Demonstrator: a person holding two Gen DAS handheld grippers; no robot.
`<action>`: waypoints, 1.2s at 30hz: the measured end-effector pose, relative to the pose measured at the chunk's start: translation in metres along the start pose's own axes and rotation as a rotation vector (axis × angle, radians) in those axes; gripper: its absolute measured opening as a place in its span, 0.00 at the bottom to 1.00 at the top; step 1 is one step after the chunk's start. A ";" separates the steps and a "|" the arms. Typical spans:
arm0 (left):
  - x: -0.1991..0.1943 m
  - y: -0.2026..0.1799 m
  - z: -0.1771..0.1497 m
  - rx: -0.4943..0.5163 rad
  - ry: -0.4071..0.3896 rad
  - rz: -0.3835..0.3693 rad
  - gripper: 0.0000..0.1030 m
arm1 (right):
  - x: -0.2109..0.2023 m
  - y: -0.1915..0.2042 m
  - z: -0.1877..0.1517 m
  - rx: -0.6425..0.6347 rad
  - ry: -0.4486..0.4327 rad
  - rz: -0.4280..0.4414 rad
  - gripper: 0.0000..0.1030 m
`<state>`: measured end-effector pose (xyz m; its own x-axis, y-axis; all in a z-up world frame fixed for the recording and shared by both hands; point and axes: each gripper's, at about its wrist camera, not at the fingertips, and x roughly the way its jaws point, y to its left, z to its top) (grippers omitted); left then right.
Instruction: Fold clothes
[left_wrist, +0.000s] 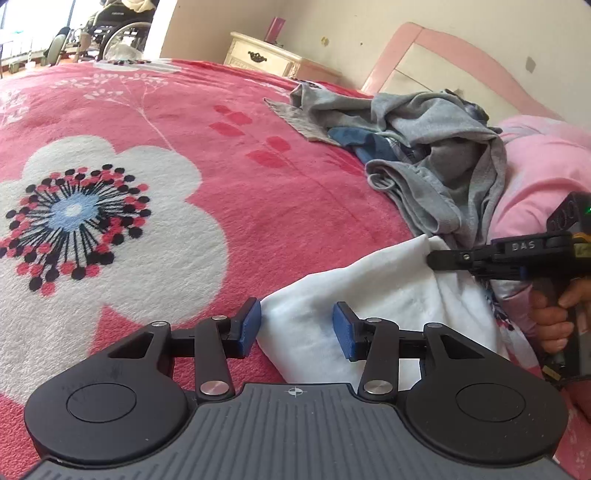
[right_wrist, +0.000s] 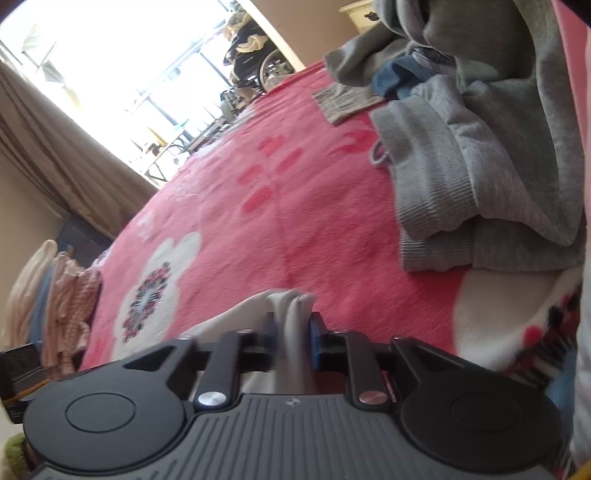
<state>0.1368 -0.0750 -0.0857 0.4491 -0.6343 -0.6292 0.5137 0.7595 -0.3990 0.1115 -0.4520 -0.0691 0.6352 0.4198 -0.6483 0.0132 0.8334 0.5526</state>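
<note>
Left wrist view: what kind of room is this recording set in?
Most likely a home bedroom: a bed with a pink floral blanket and pink headboard, a cream nightstand beside it, and unfolded grey clothes heaped on the bed.

Black gripper (left_wrist: 297, 328), blue pads (left_wrist: 343, 332), seemingly ribbed.

A blanket (left_wrist: 258, 177) covers the bed (left_wrist: 443, 48), and everything lies on it. Nearest me, at the near right, lies the cloth (left_wrist: 369, 295): my left gripper (left_wrist: 297, 328) has one edge of it between its parted jaws, and my right gripper (left_wrist: 434, 258) clamps a bunched corner further right. Just beyond the cloth sits the heap of clothes (left_wrist: 436, 147), against the headboard at the far right. A nightstand (left_wrist: 266, 55) stands behind the bed, a wheelchair (left_wrist: 118, 29) far left.
</note>
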 end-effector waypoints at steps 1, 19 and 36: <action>0.000 0.002 0.000 -0.011 -0.001 0.001 0.43 | 0.004 -0.002 0.000 -0.006 0.002 -0.003 0.29; -0.034 -0.017 0.004 0.066 -0.074 0.138 0.49 | -0.111 0.105 -0.012 -0.511 -0.248 -0.254 0.39; -0.101 -0.172 -0.130 0.603 0.169 -0.028 0.50 | -0.149 0.102 -0.133 -0.461 0.174 -0.043 0.16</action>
<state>-0.0923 -0.1230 -0.0401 0.3330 -0.5840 -0.7403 0.8681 0.4965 -0.0012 -0.0840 -0.3816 0.0141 0.5024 0.4023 -0.7653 -0.3314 0.9072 0.2593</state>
